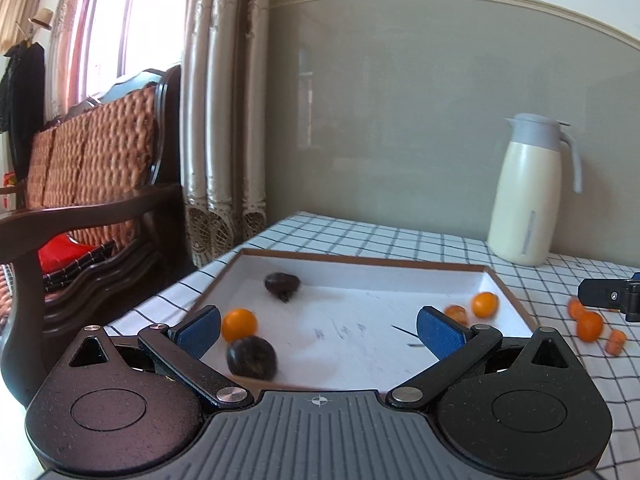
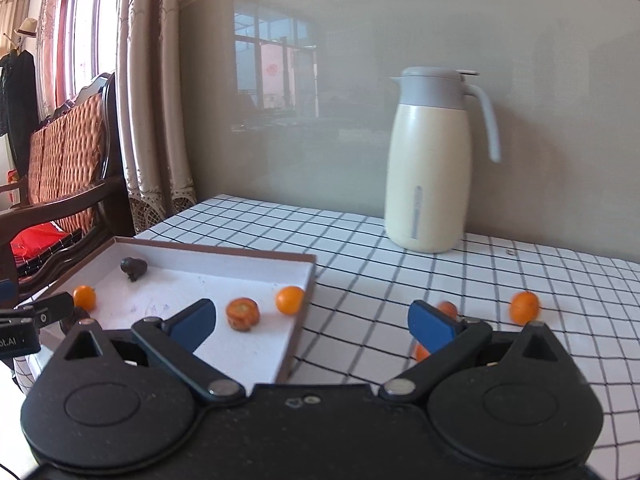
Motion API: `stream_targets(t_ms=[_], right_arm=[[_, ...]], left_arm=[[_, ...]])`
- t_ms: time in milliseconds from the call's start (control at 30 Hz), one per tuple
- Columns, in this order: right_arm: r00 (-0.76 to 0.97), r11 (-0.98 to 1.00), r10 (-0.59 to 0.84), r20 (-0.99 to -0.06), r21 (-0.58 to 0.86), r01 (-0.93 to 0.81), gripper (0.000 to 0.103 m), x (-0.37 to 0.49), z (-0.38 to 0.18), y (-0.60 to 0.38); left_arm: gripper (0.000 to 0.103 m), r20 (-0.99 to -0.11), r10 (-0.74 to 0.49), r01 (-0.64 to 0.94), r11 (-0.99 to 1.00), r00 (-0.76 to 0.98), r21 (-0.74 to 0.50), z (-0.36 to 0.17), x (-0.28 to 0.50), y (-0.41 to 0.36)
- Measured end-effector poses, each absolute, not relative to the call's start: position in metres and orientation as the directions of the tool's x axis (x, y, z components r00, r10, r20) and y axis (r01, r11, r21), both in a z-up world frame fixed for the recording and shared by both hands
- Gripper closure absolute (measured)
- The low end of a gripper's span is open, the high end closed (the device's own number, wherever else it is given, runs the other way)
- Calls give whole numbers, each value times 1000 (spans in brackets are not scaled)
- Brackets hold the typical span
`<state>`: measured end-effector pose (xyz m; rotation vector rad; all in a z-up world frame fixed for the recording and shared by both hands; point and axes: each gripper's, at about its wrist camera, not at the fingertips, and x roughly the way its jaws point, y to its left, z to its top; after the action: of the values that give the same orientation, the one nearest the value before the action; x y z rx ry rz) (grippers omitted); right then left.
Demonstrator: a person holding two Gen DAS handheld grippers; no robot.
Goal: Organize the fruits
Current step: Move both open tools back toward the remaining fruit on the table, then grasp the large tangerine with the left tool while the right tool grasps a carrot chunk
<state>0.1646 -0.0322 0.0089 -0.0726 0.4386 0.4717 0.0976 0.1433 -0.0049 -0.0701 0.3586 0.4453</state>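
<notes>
Both grippers stand wide and empty; the right gripper [image 2: 312,322] should straddle the loose orange [image 2: 524,307] lying right of the tray [image 2: 298,342], closing gently before lifting.

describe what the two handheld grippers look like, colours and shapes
Both match: the left gripper and right gripper have matte black bodies with two round housings, black linkage arms on silver pivot pins, and blue finger pads. The left body has a ribbed grey centre with a small crosshair mark. No hands or sleeves show.
</notes>
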Motion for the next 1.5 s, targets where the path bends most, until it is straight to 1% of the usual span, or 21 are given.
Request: stream_targets(t_ms=[367,500,567,633,700,767,867,933,1000,1100,1200,1300,1367,1433,1500], right_arm=[[831,915,356,-427,-22,-404,6,153,0,-65],[865,944,262,-427,-73,-322,6,169,-17,-83],[861,955,214,-462,-85,-283,6,184,-26,-89],[864,959,171,-473,-122,-257,6,194,-34,-92],[857,959,119,-502,-164,-230,10,205,-41,-92],[858,963,104,-502,-165,-213,11,212,-47,-95],[836,961,73,-544,-186,-205,14,225,-58,-95],[838,961,54,-542,-199,-190,14,230,-65,-99],[824,962,56,-563,-192,-197,17,236,-69,-103],[828,965,31,-560,-199,-171,19,241,-68,-114],[827,971,16,-562,-189,-147,22,246,-68,-131],[821,978,18,-570,-160,-132,27,249,-66,-149],[814,979,99,-572,-92,-183,36,247,-64,-158],[812,967,152,-564,-83,-239,37,245,-63,-156],[805,956,180,-565,-91,-278,49,244,-63,-152]], left_arm=[[0,-347,339,-355,935,874,18,-2,99,106],[0,-347,310,-327,945,885,9,-2,111,95],[0,-345,291,-310,951,893,1,-2,118,89],[0,-345,266,-289,957,900,-14,-2,128,83],[0,-347,238,-261,965,907,-23,-2,139,74],[0,-348,210,-231,973,914,-19,-3,149,63],[0,-354,174,-185,983,919,2,-5,165,44],[0,-356,153,-159,987,922,15,-4,176,34],[0,-357,124,-122,992,926,29,-4,185,23],[0,-346,114,-104,993,931,46,-5,194,8],[0,-361,77,-71,997,929,30,-10,204,-6],[0,-383,52,-34,998,922,55,-18,216,-25],[0,-408,47,-16,997,912,79,-25,225,-39],[0,-428,61,-19,995,902,101,-32,235,-51],[1,-457,62,-21,995,887,95,-39,244,-57]])
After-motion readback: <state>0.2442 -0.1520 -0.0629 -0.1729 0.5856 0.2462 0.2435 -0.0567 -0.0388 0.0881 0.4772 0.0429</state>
